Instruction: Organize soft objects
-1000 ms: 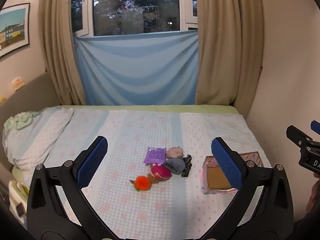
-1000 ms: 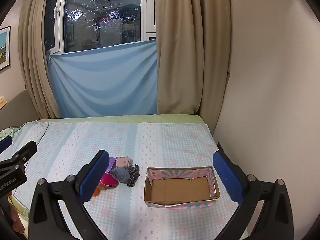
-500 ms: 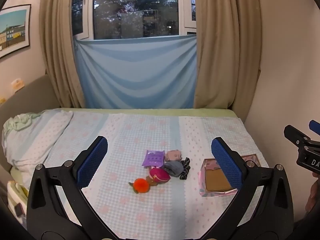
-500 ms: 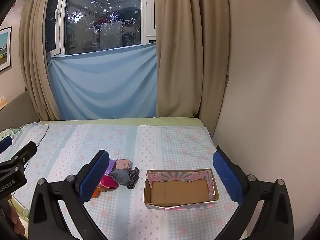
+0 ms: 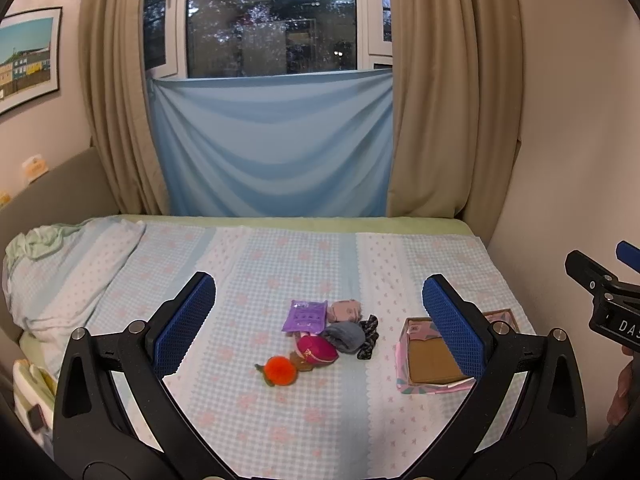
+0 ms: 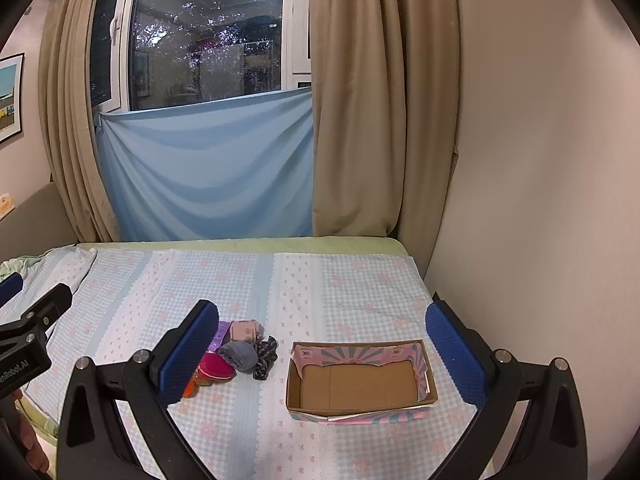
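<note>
Beyond the claw, a light blue cloth (image 5: 272, 144) is hanging across the lower window (image 5: 272, 20); beige curtains (image 5: 452, 88) are framing it on either side; a framed picture (image 5: 28, 60) is hanging on the wall far to the claw's left; a pillow (image 5: 68, 272) is lying to its left on the checked bedsheet (image 5: 280, 264); a bare wall (image 6: 540, 160) is standing to its right.

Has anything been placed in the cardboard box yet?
No: in the right wrist view the cardboard box shows only its bare brown floor, and the soft objects lie on the bedspread beside it.
</note>
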`<action>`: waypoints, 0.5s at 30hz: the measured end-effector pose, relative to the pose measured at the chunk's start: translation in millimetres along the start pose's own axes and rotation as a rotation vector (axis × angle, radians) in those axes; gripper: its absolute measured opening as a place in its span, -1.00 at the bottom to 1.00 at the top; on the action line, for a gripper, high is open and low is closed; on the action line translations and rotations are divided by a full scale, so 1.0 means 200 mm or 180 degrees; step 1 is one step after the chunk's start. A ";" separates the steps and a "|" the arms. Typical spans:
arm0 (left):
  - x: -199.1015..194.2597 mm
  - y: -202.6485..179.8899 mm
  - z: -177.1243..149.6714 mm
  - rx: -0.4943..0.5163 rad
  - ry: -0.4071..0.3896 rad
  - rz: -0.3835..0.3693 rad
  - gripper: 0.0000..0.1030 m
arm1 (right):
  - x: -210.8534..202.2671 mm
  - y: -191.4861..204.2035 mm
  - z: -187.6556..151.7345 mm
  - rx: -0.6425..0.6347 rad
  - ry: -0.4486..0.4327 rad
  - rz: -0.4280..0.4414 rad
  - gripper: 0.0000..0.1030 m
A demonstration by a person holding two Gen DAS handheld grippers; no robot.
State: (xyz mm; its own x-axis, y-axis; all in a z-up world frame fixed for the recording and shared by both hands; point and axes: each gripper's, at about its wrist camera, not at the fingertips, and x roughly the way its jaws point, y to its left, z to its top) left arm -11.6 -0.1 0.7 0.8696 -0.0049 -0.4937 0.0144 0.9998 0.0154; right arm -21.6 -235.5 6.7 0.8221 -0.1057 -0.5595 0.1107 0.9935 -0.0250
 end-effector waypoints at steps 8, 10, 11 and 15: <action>0.01 0.00 0.01 -0.0017 0.0025 -0.0006 0.99 | 0.00 0.02 0.00 -0.0014 -0.0015 -0.0021 0.99; 0.01 0.00 0.01 -0.0019 0.0019 -0.0003 0.99 | 0.00 0.02 0.00 -0.0034 -0.0017 -0.0022 0.99; 0.01 0.00 0.01 -0.0023 0.0013 0.0006 0.99 | 0.00 0.02 0.00 -0.0039 -0.0015 -0.0015 0.99; 0.02 0.01 0.01 -0.0035 0.0011 0.0010 0.99 | 0.00 0.03 0.00 -0.0053 -0.0014 -0.0004 0.99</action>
State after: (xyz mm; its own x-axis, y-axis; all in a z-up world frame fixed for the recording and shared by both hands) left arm -7.5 1.8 -0.3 0.8680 -0.0015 -0.4966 0.0061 1.0000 0.0076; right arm -21.3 -229.0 6.4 0.8245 -0.1072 -0.5557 0.1025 0.9939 -0.0396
